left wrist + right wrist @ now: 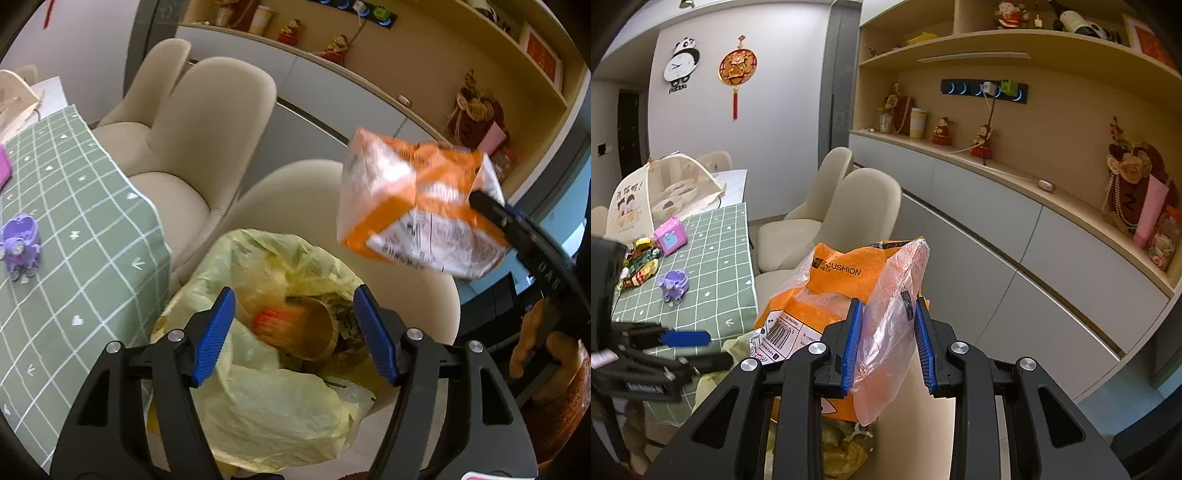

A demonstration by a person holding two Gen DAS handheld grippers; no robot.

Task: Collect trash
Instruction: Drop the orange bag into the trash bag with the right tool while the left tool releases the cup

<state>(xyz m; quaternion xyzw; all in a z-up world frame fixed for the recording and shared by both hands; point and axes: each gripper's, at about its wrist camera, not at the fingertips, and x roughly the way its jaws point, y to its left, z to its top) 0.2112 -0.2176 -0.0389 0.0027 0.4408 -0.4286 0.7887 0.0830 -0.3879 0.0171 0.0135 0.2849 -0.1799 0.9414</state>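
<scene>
A yellow trash bag lies open on a beige chair seat, with a paper cup and other waste inside. My left gripper is open and empty, its blue pads spread just above the bag's mouth. My right gripper is shut on an orange and clear plastic package and holds it up in the air. In the left wrist view the package hangs above and to the right of the bag. The bag also shows below the package in the right wrist view.
A table with a green checked cloth stands left of the chair, with a purple toy on it. In the right wrist view it holds snack wrappers, a pink toy and a mesh food cover. More beige chairs and a shelf cabinet stand behind.
</scene>
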